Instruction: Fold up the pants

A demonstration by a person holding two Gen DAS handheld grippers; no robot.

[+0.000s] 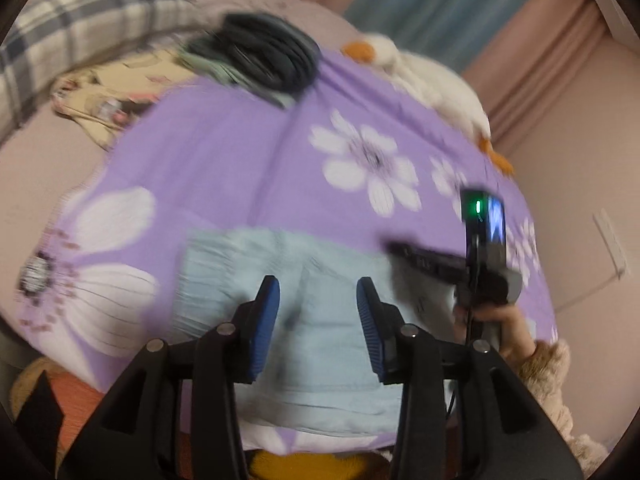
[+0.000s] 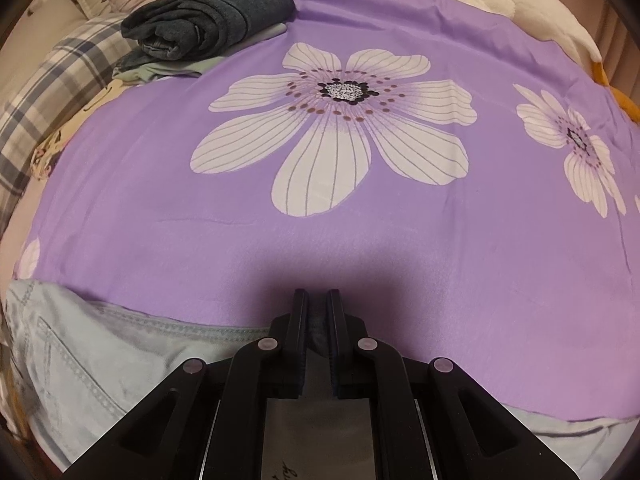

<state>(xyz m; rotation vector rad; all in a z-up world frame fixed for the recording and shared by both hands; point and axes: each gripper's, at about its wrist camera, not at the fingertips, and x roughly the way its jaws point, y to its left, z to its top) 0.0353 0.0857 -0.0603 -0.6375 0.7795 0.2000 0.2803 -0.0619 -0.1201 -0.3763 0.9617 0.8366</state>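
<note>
My right tool pinches pale-blue denim pants hem; left tool part-open, apparently empty. Thin bite may slip.

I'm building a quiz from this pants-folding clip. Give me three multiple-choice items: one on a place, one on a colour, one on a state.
1. Where is the dark folded stack?
A. Far left of the bedspread
B. Under the right gripper
C. On the floor

2. What colour are the pants being folded?
A. Light blue
B. Red
C. Black

3. How is the right gripper?
A. Wide open
B. Shut on the pants' edge
C. Out of view

Answers: A, it sits at the far left edge; A, pale denim; B, fabric is pinched between its pads.
</note>
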